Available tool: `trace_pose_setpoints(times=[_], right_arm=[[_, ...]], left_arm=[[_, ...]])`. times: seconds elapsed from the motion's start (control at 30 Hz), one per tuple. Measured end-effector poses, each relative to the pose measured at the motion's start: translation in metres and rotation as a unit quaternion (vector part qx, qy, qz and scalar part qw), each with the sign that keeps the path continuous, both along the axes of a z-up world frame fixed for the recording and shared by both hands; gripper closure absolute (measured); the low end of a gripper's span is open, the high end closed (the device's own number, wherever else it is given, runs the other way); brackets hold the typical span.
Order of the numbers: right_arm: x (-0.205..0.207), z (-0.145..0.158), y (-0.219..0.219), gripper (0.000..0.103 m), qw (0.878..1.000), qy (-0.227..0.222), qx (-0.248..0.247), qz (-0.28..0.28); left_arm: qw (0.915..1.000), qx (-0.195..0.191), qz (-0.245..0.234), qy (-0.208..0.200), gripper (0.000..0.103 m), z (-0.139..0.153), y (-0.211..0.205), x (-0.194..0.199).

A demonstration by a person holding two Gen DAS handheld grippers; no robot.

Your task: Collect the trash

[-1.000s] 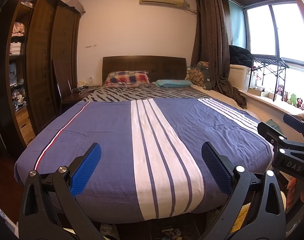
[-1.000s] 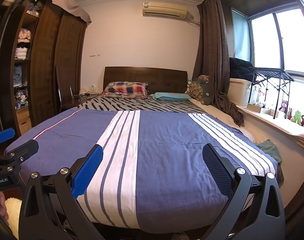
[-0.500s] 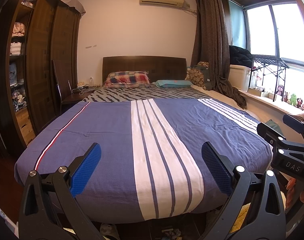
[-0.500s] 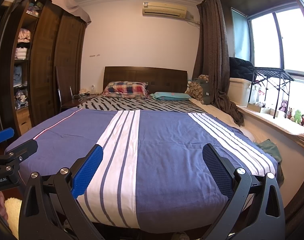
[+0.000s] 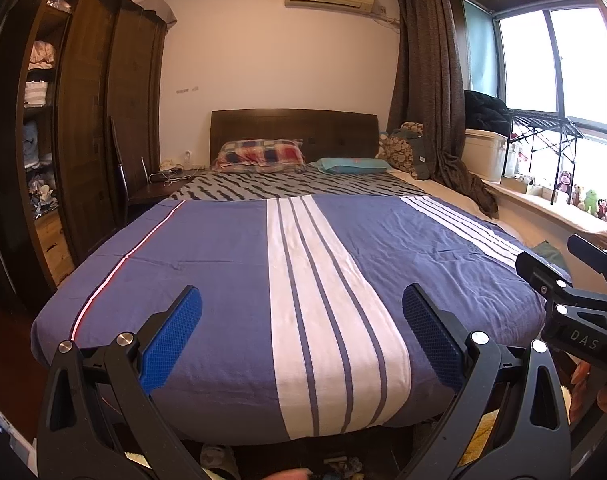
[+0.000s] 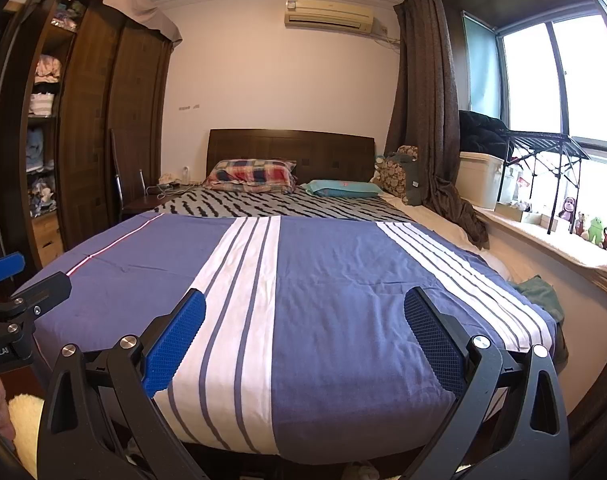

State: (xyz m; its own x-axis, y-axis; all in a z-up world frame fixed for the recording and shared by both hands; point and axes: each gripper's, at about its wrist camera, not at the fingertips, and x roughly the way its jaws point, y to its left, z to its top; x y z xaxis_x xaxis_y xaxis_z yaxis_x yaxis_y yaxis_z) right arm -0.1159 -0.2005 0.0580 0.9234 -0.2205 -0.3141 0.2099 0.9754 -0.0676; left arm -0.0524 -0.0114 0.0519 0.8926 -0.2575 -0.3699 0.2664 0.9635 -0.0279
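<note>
Past the bed's (image 5: 239,264) foot edge, left gripper (image 5: 301,320) and right gripper (image 6: 303,322) hover spread, seemingly empty.

The bedspread (image 5: 223,264) is blue with a broad white band of thin blue stripes down its middle, thinner white stripes near its right edge and a red-and-white line near its left edge. At the head of the bed, the sheet (image 5: 287,190) is grey with black zigzag marks. One pillow (image 5: 261,154) is checked red, blue and cream; the other (image 5: 353,165) is teal. The headboard (image 5: 295,124) and wardrobe (image 5: 91,120) are dark brown, the curtain (image 5: 431,80) grey-brown. Both grippers' pads (image 6: 175,344) are blue on black frames.
</note>
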Motion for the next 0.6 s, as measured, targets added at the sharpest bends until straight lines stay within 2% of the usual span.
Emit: trace_pose_setpoints(times=[0.6], right_arm=[[0.004, -0.0018, -0.0014, 0.003, 1.0, 0.006, 0.001, 0.0]], left_arm=[[0.9998, 0.011, 0.009, 0.012, 0.008, -0.0047, -0.0038, 0.008]])
